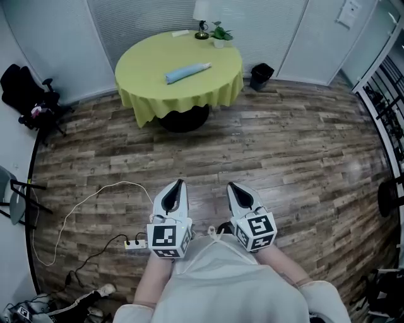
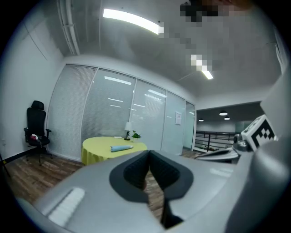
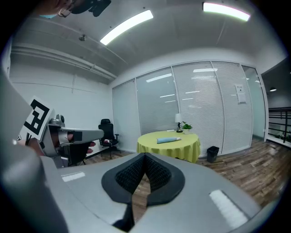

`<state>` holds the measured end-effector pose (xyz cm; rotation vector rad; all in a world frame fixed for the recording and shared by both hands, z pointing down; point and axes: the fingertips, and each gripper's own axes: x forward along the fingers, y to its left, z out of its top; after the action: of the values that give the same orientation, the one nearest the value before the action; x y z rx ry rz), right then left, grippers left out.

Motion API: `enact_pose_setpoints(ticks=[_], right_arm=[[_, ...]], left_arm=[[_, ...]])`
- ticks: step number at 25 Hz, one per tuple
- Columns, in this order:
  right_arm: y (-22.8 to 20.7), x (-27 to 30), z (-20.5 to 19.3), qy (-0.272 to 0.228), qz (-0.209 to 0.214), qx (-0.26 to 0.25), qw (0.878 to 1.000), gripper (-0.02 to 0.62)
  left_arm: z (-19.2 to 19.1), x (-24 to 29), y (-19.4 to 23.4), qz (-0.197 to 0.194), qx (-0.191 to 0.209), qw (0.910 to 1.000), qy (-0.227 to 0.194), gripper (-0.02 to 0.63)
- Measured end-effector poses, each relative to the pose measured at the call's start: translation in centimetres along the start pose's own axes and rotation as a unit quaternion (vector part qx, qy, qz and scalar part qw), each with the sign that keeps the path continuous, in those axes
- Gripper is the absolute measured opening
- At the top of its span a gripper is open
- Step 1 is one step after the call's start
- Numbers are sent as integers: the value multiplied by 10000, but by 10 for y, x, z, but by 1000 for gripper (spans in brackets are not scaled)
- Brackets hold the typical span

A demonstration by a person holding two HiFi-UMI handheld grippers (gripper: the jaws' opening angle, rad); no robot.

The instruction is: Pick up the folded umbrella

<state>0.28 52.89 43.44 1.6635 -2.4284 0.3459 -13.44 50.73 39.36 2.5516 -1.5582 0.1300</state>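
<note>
Approaching: opening step of the pick; nothing is grasped, and both grippers are held low in front of the person, far short of the target.
Left gripper (image 1: 178,185): jaws closed, pads meeting at the tips with nothing between them; aimed over the floor toward the table.
Right gripper (image 1: 233,187): jaws likewise together and empty; just beside the left one, on the same heading.
Near floor: power strip (image 1: 134,244) and white cable (image 1: 82,200) lie to the left of the left gripper, off the straight line ahead.
Wood floor (image 1: 284,151): a long stretch of planks separates the grippers from the table.
Table (image 1: 148,60): round, draped in a yellow-green cloth, well apart from both grippers.
Folded umbrella (image 1: 187,72): light blue, lying flat and slanted near the middle of the tabletop, untouched.
Far edge: lamp (image 1: 201,19) and potted plant (image 1: 219,33) stand beyond the umbrella, apart from it.
Beyond: dark bin (image 1: 260,76) on the floor to the right of the table, by the glass wall.
Next move (judgement): walk up to the table, open one gripper's jaws, and bring them across the umbrella's narrow body from the near side, staying short of the lamp and plant.
</note>
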Motion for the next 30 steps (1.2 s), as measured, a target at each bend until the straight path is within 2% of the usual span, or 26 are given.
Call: enact_pose_setpoints(ticks=[4,10,16,22,27,30], right_arm=[[-2,4,-9,133,-33,175,9998,0],[3,14,-24,283,94,178,9994,0],[-20,39,-15,239,261,-111,9993,0],[-59,99,-3,370,656,-183,9970,0],[-96,166,25,313,1165,-400,9919,0],[-130,203,47,311,1363,-376,9895,0]], left_arm=[[-8,-4,3,13,-26,10000,79,6],[-25,0,19,122,-170,9994,275,6],[-31,34,20,53,-209,9991,370,6],[-27,87,41,504,-286,9976,373,6],[-11,155,66,1003,-284,9939,361,6],[4,201,68,1149,-261,9924,353,6]])
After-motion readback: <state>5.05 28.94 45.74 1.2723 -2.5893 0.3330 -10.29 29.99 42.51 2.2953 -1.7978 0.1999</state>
